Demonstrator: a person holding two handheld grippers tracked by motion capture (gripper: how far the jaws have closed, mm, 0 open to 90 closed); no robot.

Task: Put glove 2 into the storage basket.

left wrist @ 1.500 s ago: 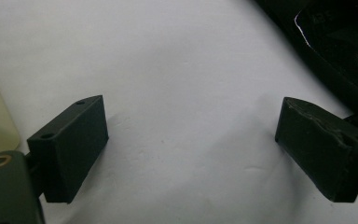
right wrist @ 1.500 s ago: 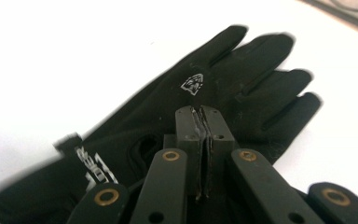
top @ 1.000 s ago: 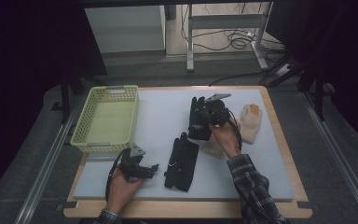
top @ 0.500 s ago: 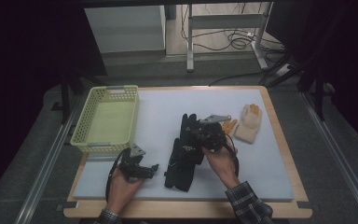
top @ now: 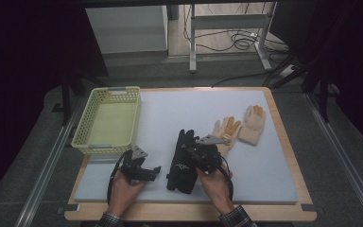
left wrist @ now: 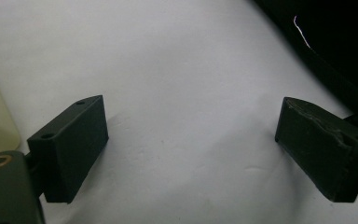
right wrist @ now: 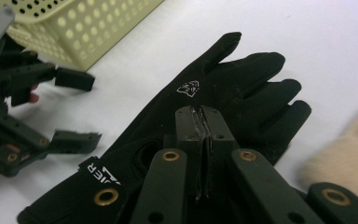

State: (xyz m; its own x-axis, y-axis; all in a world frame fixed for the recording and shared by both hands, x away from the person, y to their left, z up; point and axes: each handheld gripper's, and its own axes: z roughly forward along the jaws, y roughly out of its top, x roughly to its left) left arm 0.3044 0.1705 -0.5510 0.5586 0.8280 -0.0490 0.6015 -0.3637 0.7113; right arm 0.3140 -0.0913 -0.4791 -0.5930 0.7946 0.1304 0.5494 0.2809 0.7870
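High view first: the big white foam mat (top: 264, 165) covers most of the board, with the pale yellow perforated basket (top: 108, 120) at the left edge of the frame and a pair of cream knit gloves (top: 241, 127) right of centre. The black gloves (top: 183, 161) lie stacked just below the middle of the frame, fingers pointing toward the top.

The right gripper (top: 203, 156) sits right over them. In the right gripper view its jaws are clenched together with the black glove (right wrist: 223, 88) lying under the tips; whether a fold of fabric is pinched in there I honestly can't tell.

The left gripper (top: 152, 171), lower left of centre, is released, jaws wide over bare mat, glove edge at the upper right of its own view.

My take on doing this well: make sure the right one has real fabric near the cuff, not just the top layer's surface, then lift slowly so the gloves don't drag each other. The left one could pin the lower glove.
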